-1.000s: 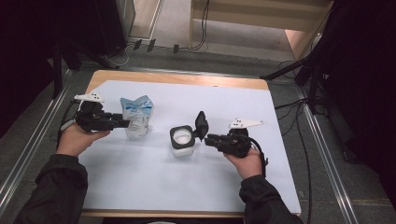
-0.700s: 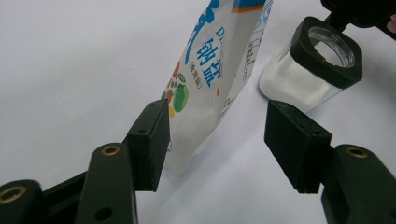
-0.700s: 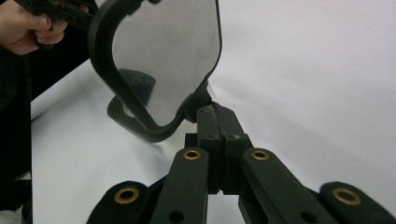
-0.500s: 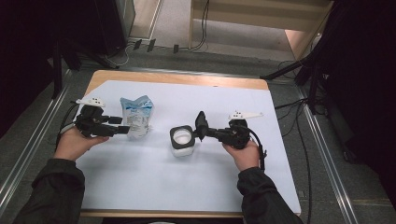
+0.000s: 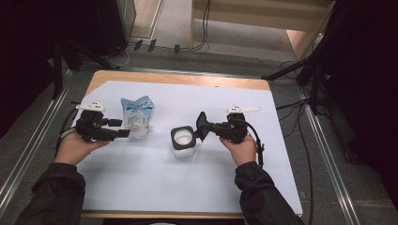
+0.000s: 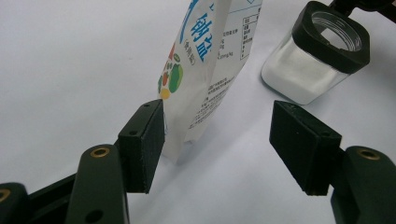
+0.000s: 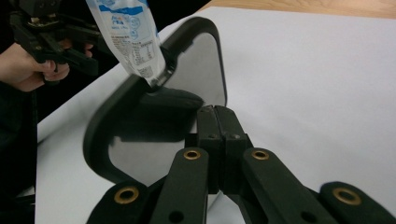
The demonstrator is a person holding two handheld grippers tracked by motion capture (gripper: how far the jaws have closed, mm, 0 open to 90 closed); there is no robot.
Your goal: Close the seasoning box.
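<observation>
right hand-held gripper (image 7: 215, 122): jaws pressed together, pinching the edge of the black square-ish jar lid with a pale liner (image 7: 161, 93), lifted clear of the jar and tipped up on edge
lid handling: looks like stiff, light plastic, so the rim pinch seems fine; I'd guess it could swing if the grip sits off-centre
left hand-held gripper (image 6: 219, 149): jaws have just been opening and now stand spread around the bottom of the pouch, one pad right at its edge, the other well clear, so nothing is clamped
white and blue printed plastic pouch (image 5: 137, 117): standing upright on the white worktop (image 5: 141, 187), just left of the jar; soft, crinkly and probably slick, so I'd take it mid-body or at the top seal, not squeeze hard
clear square glass jar with a black collar, holding white powder (image 5: 182, 142): open and sitting mid-worktop just beside the lid; probably heavy-ish and breakable, so grab the flat sides
</observation>
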